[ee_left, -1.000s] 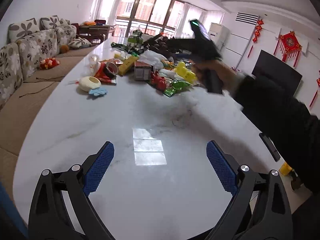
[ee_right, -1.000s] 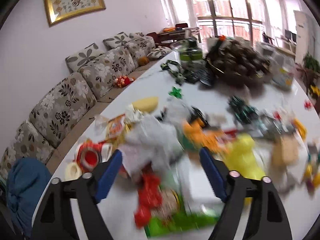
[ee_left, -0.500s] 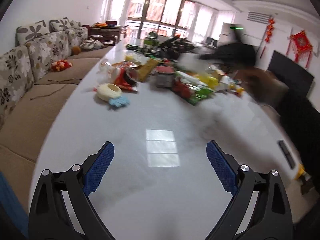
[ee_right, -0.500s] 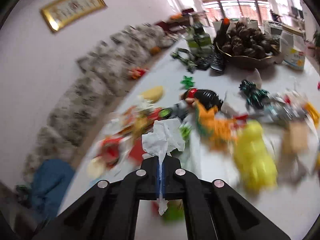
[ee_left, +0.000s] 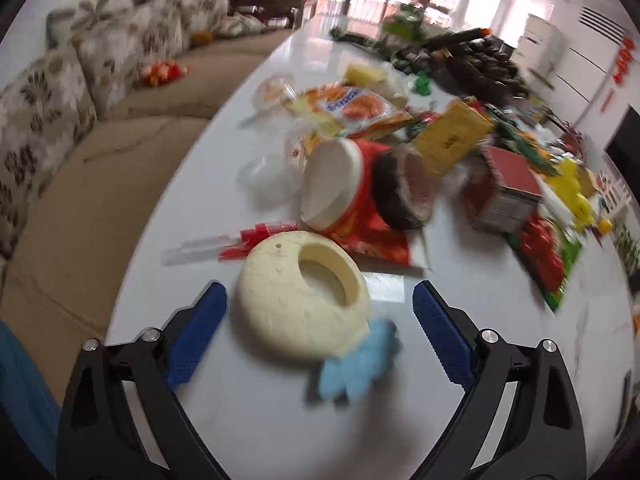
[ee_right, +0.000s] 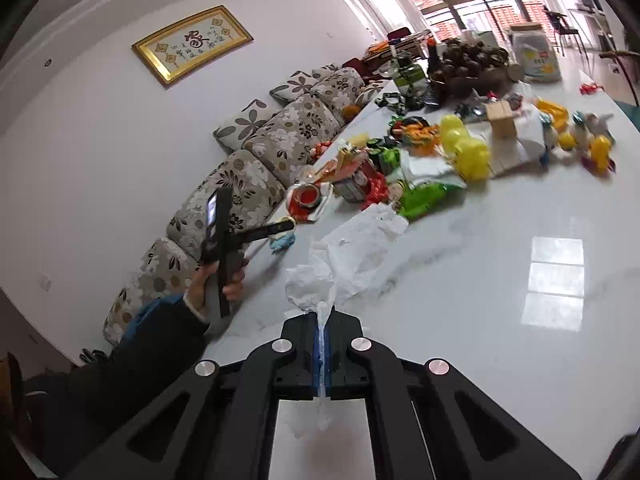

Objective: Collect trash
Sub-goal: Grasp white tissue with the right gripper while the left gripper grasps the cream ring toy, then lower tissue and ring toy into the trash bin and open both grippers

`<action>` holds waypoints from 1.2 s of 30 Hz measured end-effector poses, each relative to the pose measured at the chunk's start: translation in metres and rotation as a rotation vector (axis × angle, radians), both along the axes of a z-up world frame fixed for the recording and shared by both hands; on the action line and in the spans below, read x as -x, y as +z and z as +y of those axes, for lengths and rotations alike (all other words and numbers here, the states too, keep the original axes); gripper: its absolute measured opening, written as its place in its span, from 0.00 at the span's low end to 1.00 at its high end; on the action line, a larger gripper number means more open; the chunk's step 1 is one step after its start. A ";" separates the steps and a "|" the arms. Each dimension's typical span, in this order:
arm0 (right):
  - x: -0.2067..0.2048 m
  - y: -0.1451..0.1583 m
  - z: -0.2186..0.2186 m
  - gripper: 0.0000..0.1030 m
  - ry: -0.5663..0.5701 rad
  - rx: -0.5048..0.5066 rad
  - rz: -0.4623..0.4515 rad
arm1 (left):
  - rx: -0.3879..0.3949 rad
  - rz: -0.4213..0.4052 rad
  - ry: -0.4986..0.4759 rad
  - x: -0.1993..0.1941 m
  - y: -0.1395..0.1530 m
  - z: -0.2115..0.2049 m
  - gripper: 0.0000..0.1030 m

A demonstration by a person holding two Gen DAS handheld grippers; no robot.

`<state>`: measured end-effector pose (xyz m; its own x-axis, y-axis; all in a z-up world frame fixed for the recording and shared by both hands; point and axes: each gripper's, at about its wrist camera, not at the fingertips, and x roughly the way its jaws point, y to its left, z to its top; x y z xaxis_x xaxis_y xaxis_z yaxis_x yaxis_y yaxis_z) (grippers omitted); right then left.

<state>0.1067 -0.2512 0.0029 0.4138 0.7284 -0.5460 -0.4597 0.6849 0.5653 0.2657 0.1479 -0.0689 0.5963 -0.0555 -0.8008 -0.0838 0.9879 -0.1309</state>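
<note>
Right wrist view: right gripper [ee_right: 320,354], jaws pinching a crumpled tissue [ee_right: 344,252] above the table [ee_right: 500,320]; left gripper [ee_left: 320,312], jaws spread, straddles a cream peel [ee_left: 300,300], apparently the next pickup.

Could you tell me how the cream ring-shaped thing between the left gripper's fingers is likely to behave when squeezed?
The cream ring looks rounded and matte, so it probably grips without slipping. Its hollow centre suggests it is light. The open left gripper may also nudge the blue scrap touching it.
</note>
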 end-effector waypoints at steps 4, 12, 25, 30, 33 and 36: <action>-0.001 -0.010 0.000 0.01 -0.003 -0.022 0.023 | -0.107 -0.010 -0.064 0.005 0.002 -0.026 0.61; 0.032 -0.009 0.017 0.01 0.009 -0.017 0.009 | -0.032 -0.092 -0.249 0.134 0.023 -0.083 0.61; 0.233 -0.025 0.028 0.01 0.215 0.067 0.031 | -0.078 -0.230 -0.583 0.405 0.032 -0.169 0.61; 0.262 -0.100 0.032 0.02 0.248 0.143 0.221 | -0.110 -0.045 -0.661 0.413 -0.043 -0.173 0.61; 0.250 -0.162 0.040 0.04 0.229 0.242 0.337 | -0.130 0.120 -0.684 0.396 -0.108 -0.178 0.61; 0.234 -0.224 0.053 0.04 0.245 0.372 0.416 | -0.136 0.250 -0.686 0.374 -0.159 -0.183 0.61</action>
